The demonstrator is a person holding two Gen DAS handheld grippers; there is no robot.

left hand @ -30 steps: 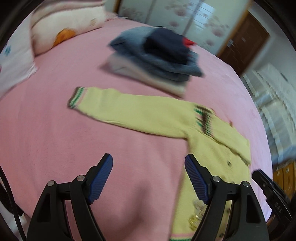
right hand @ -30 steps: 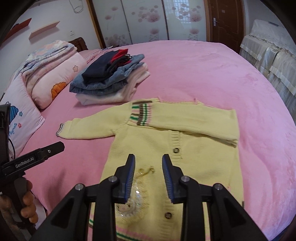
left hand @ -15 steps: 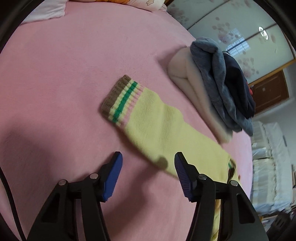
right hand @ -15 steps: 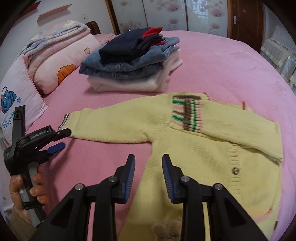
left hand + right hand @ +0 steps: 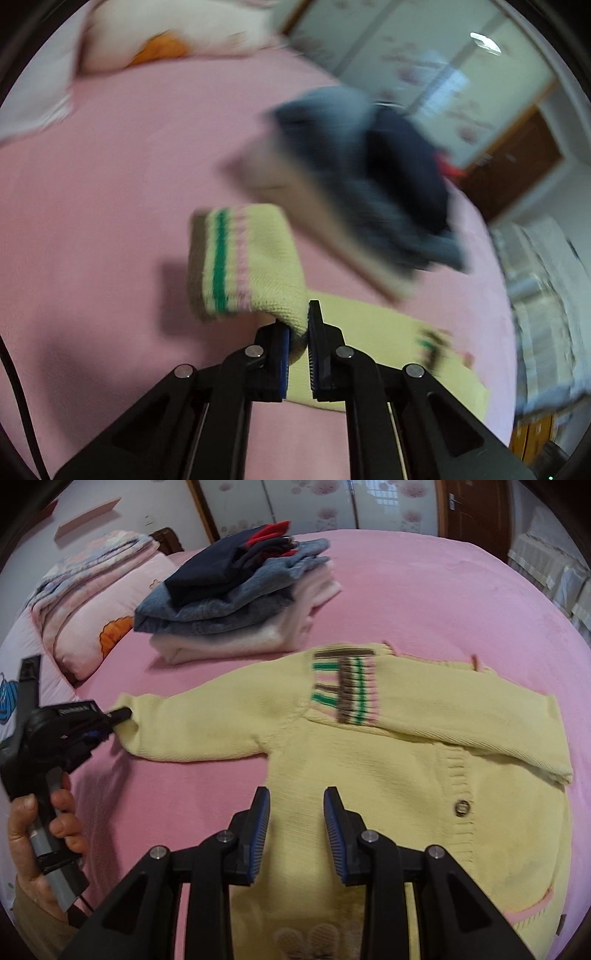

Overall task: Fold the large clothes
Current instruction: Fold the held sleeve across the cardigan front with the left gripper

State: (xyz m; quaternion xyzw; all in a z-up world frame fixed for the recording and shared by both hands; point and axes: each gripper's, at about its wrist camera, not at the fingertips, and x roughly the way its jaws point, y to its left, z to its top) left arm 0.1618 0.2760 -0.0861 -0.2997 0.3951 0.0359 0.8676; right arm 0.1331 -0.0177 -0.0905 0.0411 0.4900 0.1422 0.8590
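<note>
A yellow knitted cardigan (image 5: 406, 746) lies face up on the pink bed (image 5: 424, 590). One sleeve is folded across its chest; the other stretches out to the left. My left gripper (image 5: 300, 321) is shut on that outstretched sleeve (image 5: 255, 266) just behind its striped cuff, which is lifted off the bed. In the right wrist view the left gripper (image 5: 120, 714), held by a hand (image 5: 44, 834), pinches the sleeve's end. My right gripper (image 5: 295, 805) is open above the cardigan's side below the armpit, with nothing between its fingers.
A stack of folded clothes (image 5: 240, 590), white at the bottom with denim and dark items on top, sits just behind the cardigan. Pillows and a folded quilt (image 5: 92, 602) lie at the far left. A wardrobe and a door stand beyond the bed.
My left gripper moved up to the sleeve near the cuff and shut on it, raising the cuff. My right gripper came down and left, from the cardigan's front to its armpit side.
</note>
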